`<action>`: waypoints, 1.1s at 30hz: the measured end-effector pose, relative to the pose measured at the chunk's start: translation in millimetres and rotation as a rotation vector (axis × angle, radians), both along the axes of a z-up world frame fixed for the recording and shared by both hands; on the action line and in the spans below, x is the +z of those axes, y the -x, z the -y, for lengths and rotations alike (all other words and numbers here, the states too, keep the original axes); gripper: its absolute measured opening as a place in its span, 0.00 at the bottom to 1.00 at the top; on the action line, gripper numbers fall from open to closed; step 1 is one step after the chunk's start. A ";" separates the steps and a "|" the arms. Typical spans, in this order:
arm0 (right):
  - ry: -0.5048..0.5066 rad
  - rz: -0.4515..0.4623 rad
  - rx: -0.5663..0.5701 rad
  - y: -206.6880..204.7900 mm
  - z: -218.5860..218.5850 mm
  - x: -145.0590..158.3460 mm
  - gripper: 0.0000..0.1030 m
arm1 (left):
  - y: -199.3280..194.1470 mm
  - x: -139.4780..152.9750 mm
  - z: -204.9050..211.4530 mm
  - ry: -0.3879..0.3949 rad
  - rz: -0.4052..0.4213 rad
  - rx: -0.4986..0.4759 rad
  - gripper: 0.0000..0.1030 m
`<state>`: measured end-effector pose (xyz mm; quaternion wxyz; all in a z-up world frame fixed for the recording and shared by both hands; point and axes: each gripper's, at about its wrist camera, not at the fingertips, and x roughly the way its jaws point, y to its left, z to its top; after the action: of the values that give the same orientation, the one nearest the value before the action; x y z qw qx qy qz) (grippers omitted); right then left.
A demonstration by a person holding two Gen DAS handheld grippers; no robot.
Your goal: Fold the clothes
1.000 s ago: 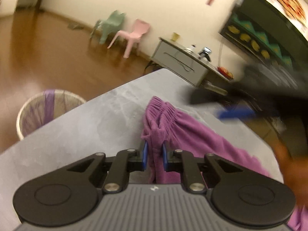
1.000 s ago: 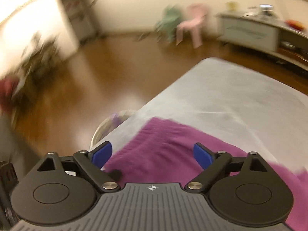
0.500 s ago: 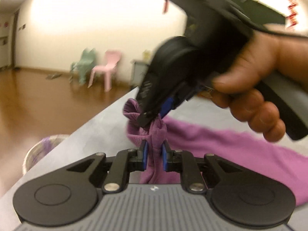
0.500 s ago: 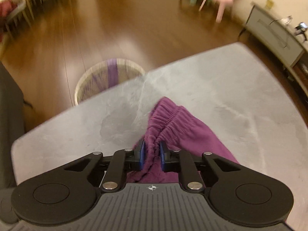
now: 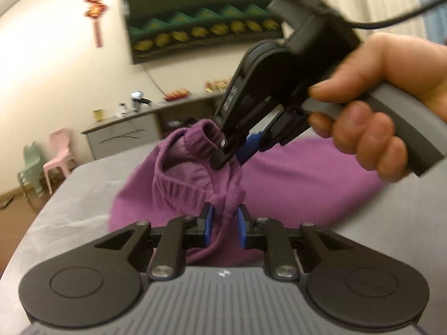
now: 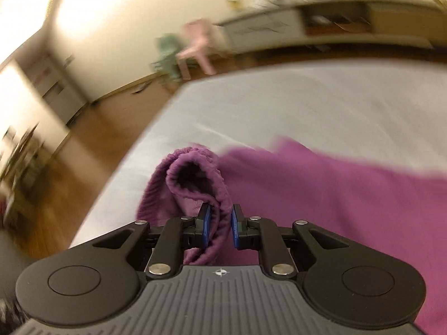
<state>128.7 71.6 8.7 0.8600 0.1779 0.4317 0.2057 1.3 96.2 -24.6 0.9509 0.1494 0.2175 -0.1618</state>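
— Pinching what, at six o'clock?
— Left gripper (image 5: 224,222) is clamped on the purple garment's (image 5: 293,184) waistband (image 5: 178,189); right gripper (image 5: 237,156), at one o'clock, bites the same band further along. Far cloth trails across the grey table (image 5: 83,195).
— Step?
— Likely spreading the waist; next, draw it taut and level.
— Changed?
— Half a second ago the grips nearly met; now they've parted.

I can't read any words or numbers in either wrist view. The only mark I find is a small white cross-shaped emblem moulded on the grey ribbed body of each hand-held gripper. A pale patch on the side of the right hand-held gripper (image 5: 245,153) is too blurred to read.
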 end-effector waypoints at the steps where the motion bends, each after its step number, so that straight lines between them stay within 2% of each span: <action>1: 0.003 -0.029 -0.020 -1.2 8.5 -13.3 0.17 | 3.3 -2.7 5.4 -0.011 -0.003 -0.021 0.19; 3: 0.003 -0.006 -0.068 3.8 17.5 -13.3 0.17 | 12.6 -0.3 8.0 -0.017 0.017 -0.056 0.20; 5: 0.000 0.030 -0.118 10.1 25.5 -8.8 0.32 | 23.4 7.8 -2.9 0.013 0.036 -0.098 0.24; 6: -0.002 0.048 -0.143 13.2 29.6 -6.5 0.46 | 18.3 10.6 -10.4 0.043 0.029 -0.077 0.25; 7: -0.003 0.066 -0.168 16.3 33.6 -4.3 0.51 | 12.9 13.3 -17.9 0.072 0.022 -0.056 0.25; 10: 0.038 0.186 -0.105 20.0 9.1 17.9 0.51 | -3.2 21.6 -40.5 0.160 0.000 0.008 0.25; 13: 0.134 0.279 0.065 18.3 -34.9 23.5 0.49 | -19.4 29.9 -63.1 0.249 -0.022 0.072 0.25; 14: 0.191 0.274 0.120 14.6 -48.7 18.0 0.46 | -32.1 24.9 -72.8 0.267 -0.078 0.122 0.25; 15: 0.259 0.249 0.147 8.6 -58.0 8.1 0.40 | -44.6 16.7 -79.6 0.277 -0.145 0.165 0.24; 16: 0.336 0.210 0.142 0.9 -63.2 -4.7 0.34 | -57.1 8.3 -86.4 0.287 -0.211 0.208 0.21; 18: 0.429 0.169 0.104 -7.1 -61.7 -23.0 0.35 | -73.6 -8.4 -100.2 0.325 -0.326 0.266 0.21; 20: 0.426 0.144 0.076 -7.2 -61.5 -19.9 0.35 | -78.0 -16.9 -109.4 0.363 -0.362 0.277 0.22; 23: 0.429 0.231 0.093 -4.5 -85.8 6.3 0.41 | -83.2 -15.1 -115.0 0.381 -0.387 0.284 0.22; 24: 0.429 0.262 0.109 -7.6 -97.3 14.2 0.48 | -80.3 -14.7 -115.3 0.382 -0.391 0.286 0.22; 26: 0.450 0.296 0.164 -22.0 -123.6 18.0 0.48 | -74.3 -14.0 -115.8 0.385 -0.399 0.287 0.22; 27: 0.470 0.287 0.196 -33.6 -138.5 14.0 0.45 | -74.3 -13.1 -116.5 0.382 -0.398 0.288 0.22; 28: 0.486 0.258 0.218 -49.2 -152.0 5.3 0.34 | -74.3 -12.2 -117.2 0.380 -0.396 0.288 0.22; 29: 0.516 0.212 0.225 -64.1 -160.2 -6.6 0.30 | -74.3 -11.3 -117.9 0.377 -0.395 0.288 0.22; 30: 0.553 0.160 0.227 -78.3 -166.4 -19.5 0.29 | -74.3 -10.4 -118.6 0.375 -0.393 0.288 0.22; 33: 0.572 0.155 0.221 -90.8 -174.2 -30.1 0.31 | -74.4 -7.7 -120.8 0.367 -0.389 0.288 0.22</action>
<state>219.6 245.8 -21.4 0.8780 -0.1354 0.4220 0.1809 75.7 217.0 -32.3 0.9157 -0.0911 0.3815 -0.0875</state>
